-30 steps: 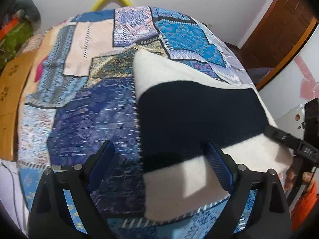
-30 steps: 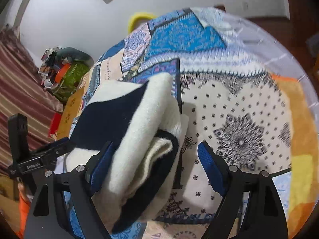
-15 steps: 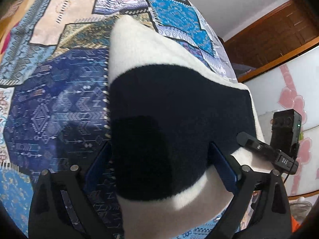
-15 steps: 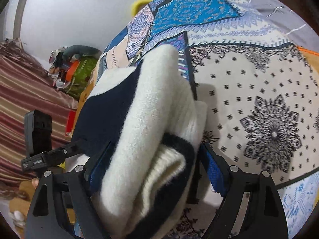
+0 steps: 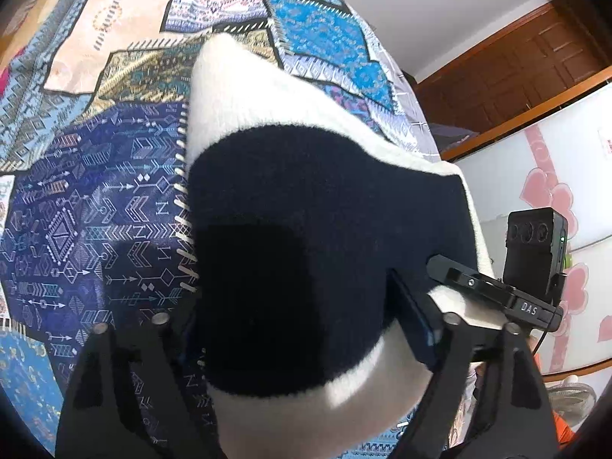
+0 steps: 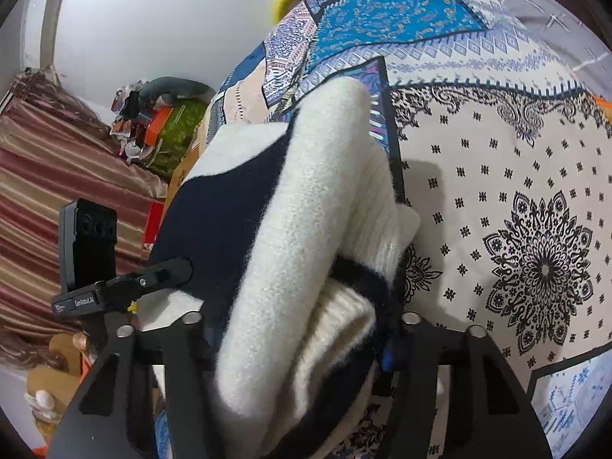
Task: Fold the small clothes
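A folded cream and navy knitted sweater (image 5: 306, 237) lies on the patchwork bedspread (image 5: 99, 191). My left gripper (image 5: 302, 329) is shut on the sweater's near edge, the cloth bulging between its fingers. In the right wrist view the same sweater (image 6: 290, 252) shows as a thick folded stack, and my right gripper (image 6: 298, 336) is shut on its other end. Each gripper shows in the other's view, the right one (image 5: 497, 290) at the sweater's right edge and the left one (image 6: 126, 287) at its left edge.
The bedspread (image 6: 535, 191) stretches beyond the sweater. A wooden door (image 5: 516, 61) and a white cabinet with pink hearts (image 5: 554, 176) stand to the right. A striped curtain (image 6: 46, 199) and a cluttered pile (image 6: 153, 122) are beside the bed.
Both grippers moved in over the ends of the folded sweater and closed on it. The sweater now fills more of both views.
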A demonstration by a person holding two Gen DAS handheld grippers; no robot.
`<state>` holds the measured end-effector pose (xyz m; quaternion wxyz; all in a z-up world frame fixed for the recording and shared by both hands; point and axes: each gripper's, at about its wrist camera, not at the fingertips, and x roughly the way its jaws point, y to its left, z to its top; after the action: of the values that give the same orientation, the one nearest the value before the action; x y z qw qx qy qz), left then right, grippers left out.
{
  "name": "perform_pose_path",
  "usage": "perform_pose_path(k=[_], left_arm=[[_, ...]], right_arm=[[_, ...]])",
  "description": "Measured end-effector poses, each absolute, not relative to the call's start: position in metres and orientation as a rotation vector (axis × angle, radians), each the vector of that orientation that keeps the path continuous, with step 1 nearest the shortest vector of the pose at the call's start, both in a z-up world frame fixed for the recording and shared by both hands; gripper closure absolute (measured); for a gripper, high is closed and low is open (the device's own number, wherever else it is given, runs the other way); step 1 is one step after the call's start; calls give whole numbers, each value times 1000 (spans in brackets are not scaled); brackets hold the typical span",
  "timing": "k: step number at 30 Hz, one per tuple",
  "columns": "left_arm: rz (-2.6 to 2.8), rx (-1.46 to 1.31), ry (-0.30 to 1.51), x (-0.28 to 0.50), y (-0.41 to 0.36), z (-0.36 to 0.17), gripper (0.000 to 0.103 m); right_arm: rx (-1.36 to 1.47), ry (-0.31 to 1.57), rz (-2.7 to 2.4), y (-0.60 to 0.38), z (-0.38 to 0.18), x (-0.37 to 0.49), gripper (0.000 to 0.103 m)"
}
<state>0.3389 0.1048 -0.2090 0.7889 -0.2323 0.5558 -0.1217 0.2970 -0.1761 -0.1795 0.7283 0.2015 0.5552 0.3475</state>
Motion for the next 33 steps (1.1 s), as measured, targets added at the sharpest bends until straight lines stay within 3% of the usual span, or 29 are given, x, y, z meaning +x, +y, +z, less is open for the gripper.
perform_pose_path(k=[7, 22, 33], left_arm=[[-257, -453, 1136, 328, 102, -183, 38], [-194, -439, 969, 275, 145, -112, 39], [-102, -529, 1015, 236, 200, -147, 39]], right_arm=[[396, 1173, 764, -168, -157, 292, 61], [336, 1047, 840, -114, -97, 280, 62], [330, 1140, 884, -54, -136, 269, 62]])
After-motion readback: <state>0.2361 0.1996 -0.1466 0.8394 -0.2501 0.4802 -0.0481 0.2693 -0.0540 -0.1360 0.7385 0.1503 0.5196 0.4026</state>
